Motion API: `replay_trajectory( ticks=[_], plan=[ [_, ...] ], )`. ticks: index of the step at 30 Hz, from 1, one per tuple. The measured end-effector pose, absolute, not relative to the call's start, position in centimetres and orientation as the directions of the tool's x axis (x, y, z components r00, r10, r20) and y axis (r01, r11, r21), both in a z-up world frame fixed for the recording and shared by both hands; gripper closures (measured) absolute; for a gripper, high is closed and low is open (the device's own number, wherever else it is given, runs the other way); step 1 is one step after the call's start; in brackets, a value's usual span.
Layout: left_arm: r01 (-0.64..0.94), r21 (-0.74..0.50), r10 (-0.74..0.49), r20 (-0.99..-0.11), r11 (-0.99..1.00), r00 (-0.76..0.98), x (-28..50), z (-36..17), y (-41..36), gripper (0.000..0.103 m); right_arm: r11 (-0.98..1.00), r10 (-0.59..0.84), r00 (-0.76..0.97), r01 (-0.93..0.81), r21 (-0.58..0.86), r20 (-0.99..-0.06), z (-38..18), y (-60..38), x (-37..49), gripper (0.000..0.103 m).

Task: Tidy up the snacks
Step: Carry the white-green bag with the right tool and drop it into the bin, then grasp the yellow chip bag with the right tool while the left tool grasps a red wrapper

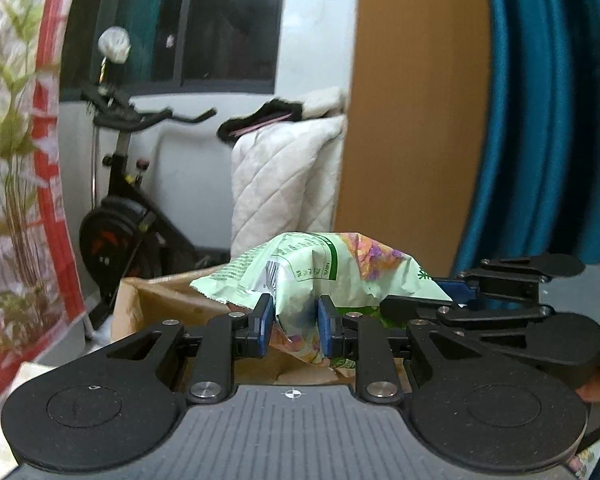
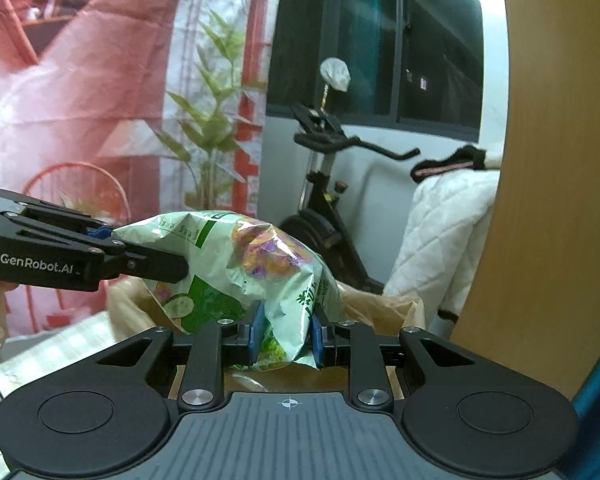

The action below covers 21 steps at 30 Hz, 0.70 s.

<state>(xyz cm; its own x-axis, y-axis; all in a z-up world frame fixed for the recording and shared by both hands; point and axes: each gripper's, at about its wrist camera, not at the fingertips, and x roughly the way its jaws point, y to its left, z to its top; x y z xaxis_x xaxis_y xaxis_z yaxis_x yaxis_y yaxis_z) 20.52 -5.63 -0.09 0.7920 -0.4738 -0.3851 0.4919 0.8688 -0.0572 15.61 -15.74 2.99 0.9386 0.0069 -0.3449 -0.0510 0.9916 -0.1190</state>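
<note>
From the left wrist camera we see our left gripper closed narrowly on a pale green snack bag, its blue pads pinching a crumpled fold of the foil so that the bag hangs lifted above an open brown cardboard box. The right gripper comes in from the right side of this view and meets the same bag at its far edge, though its pads are mostly hidden here. Behind the bag stand a black exercise bike, a white quilted cover draped beside a wooden panel, and a teal curtain. From the right wrist camera we see the right gripper likewise drawn in close on the snack bag, its blue pads pressing a lower corner of the wrapper. The left gripper reaches in from the left of this view and grips the bag's upper edge. The bag is held between the two tools in the air, over the open top of the brown box. The bike and the quilted cover show behind it, with a red and white printed sheet at left.
</note>
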Motion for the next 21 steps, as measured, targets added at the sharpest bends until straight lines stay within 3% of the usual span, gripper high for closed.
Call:
replay_trajectory(
  ticks=[2, 4, 6, 11, 21],
  plan=[
    [0.456, -0.078, -0.447, -0.396, 0.887, 0.802, 21.7, -0.7, -5.7, 0.071, 0.994, -0.003, 0.934, -0.038, -0.106, -0.358, 2.2, -16.1, 16.9, 0.077],
    [0.378, -0.068, -0.370, -0.419, 0.923, 0.829, 22.0, -1.3, -5.8, 0.057, 0.995, -0.022, 0.926, -0.016, -0.098, -0.376, 1.3, -16.3, 17.7, 0.060],
    [0.332, -0.050, -0.320, -0.430, 0.942, 0.844, 21.8, -1.5, -5.6, 0.053, 0.996, -0.049, 0.922, 0.018, -0.082, -0.384, 0.7, -16.5, 17.6, 0.050],
    [0.345, -0.108, -0.355, -0.450, 0.932, 0.820, 19.7, -1.5, -2.9, 0.051, 0.999, -0.009, 0.924, -0.005, -0.036, -0.382, -0.5, -17.0, 14.7, 0.049],
    [0.352, -0.136, -0.376, -0.430, 0.926, 0.821, 13.4, -1.4, 0.6, 0.036, 0.998, 0.050, 0.923, -0.034, 0.050, -0.381, -2.7, -15.8, 7.3, 0.047]
  ],
)
